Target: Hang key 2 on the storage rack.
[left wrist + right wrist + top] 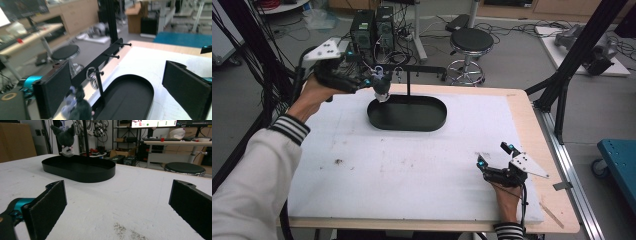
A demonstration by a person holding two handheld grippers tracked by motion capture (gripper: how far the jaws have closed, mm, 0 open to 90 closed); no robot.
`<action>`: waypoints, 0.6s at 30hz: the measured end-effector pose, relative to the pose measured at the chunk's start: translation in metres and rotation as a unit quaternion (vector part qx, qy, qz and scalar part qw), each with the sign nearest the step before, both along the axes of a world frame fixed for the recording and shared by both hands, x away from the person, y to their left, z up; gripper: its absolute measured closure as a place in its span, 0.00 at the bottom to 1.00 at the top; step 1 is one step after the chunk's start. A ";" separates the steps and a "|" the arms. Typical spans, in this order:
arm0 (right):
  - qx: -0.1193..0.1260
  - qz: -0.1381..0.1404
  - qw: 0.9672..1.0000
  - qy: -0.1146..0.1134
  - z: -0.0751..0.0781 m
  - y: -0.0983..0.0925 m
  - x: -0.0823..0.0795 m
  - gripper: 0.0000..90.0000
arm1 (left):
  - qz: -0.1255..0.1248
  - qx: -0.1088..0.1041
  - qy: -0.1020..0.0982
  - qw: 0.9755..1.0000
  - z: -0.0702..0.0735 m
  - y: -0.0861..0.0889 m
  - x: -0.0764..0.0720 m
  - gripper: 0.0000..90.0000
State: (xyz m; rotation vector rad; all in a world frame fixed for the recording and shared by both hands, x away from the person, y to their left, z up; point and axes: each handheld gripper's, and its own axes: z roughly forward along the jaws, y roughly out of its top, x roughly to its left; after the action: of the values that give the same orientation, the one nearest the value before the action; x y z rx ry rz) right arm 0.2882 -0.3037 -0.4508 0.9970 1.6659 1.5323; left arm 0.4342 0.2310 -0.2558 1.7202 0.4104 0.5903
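- Right tool (495,156) rests on the bench (412,165), jaws spread, empty, well nearer than the tray (412,122).
- Left tool (371,82), released, beside the plush keychain (382,88).
- The plush keychain hangs from the rack (412,70) over the tray's far-left end; likely light and soft, best gripped by its body.

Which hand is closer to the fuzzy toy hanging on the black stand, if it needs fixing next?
Probably the left. The left gripper is open right beside the plush toy hanging from the stand's hook over the black tray. The right gripper rests open at the table's near right corner, far from the toy.
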 end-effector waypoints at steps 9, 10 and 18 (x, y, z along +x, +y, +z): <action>-0.003 0.000 1.000 0.001 0.000 0.001 0.000 0.01 | 0.045 -0.049 -0.013 0.998 -0.081 0.062 -0.075 0.07; -0.002 -0.001 1.000 -0.001 0.000 0.000 0.000 0.01 | 0.053 -0.053 -0.007 0.997 -0.092 0.068 -0.081 0.07; 0.006 -0.001 1.000 0.003 0.000 0.000 0.000 0.01 | 0.069 -0.083 0.001 0.994 -0.142 0.083 -0.113 0.07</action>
State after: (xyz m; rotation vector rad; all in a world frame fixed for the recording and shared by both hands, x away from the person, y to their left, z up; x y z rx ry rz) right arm 0.2879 -0.3042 -0.4509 1.0108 1.6616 1.5411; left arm 0.3216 0.3137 -0.3975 1.5422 0.5683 0.6355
